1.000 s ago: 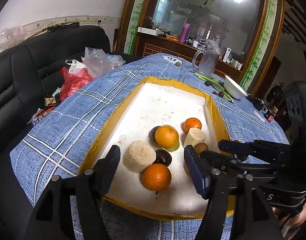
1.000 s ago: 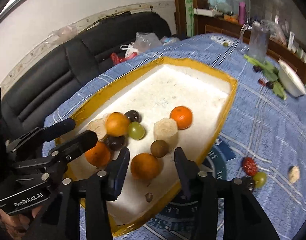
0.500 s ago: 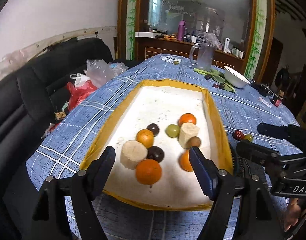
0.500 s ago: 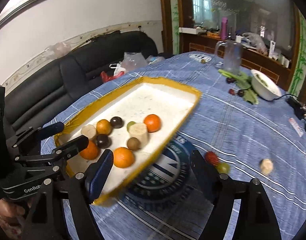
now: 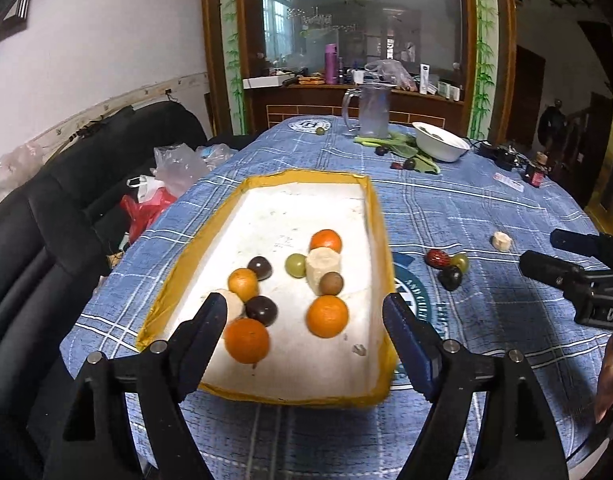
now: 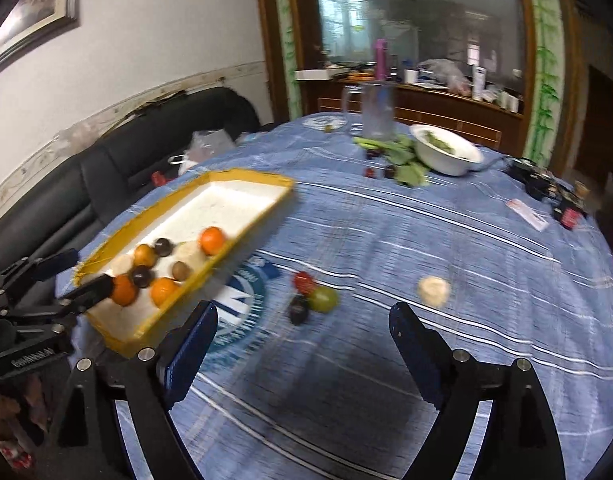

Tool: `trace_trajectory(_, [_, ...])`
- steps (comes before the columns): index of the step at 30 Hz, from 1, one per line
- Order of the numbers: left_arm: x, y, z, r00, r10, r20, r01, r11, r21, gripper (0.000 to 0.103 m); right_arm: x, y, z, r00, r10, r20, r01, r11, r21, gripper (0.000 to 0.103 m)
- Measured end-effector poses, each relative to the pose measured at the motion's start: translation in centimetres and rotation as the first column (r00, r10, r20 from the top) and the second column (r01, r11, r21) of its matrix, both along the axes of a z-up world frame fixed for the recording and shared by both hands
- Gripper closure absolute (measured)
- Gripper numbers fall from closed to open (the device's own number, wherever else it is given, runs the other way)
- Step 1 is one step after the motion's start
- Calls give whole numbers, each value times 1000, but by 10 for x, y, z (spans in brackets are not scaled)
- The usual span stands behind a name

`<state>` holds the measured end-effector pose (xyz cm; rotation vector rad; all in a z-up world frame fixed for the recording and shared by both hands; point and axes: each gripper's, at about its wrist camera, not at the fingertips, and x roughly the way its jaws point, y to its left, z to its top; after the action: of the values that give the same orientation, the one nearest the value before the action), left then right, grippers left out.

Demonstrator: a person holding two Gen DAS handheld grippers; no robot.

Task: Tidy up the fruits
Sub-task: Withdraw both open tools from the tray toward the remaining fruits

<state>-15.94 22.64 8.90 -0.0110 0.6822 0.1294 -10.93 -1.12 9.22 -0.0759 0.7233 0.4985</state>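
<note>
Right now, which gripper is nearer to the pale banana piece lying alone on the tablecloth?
Right. The right gripper hangs open just short of the banana piece; the left gripper, also open, is over the tray's near end, farther away.

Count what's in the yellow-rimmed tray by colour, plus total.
Tray contents:
Orange: 4
Dark purple-brown: 2
Green: 1
Brown: 1
Beige chunks: 2
Total: 10
</note>
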Motion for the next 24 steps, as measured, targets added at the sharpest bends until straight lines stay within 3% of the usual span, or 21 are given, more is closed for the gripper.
trace_trajectory(9, [11,-14,-7,998,-47,-36,45,998,-52,23,17,-79,-14,984,-169,-47,170,986,5,12])
trace_trajectory(14, [22,-33,-12,992,-114,-52,110,991,-78,23,39,-108,-27,967,-224,-119,231,972,50,13])
trace_trajectory(21, [44,-78,-22,962,-268,-61,260,959,-113,24,69,-95,-39,964,-210,-160,215,977,12,13])
trace_trajectory(24, [60,-93,-28,948,-311,-70,300,945,-133,37,85,-77,-43,972,-176,-158,175,984,-24,13])
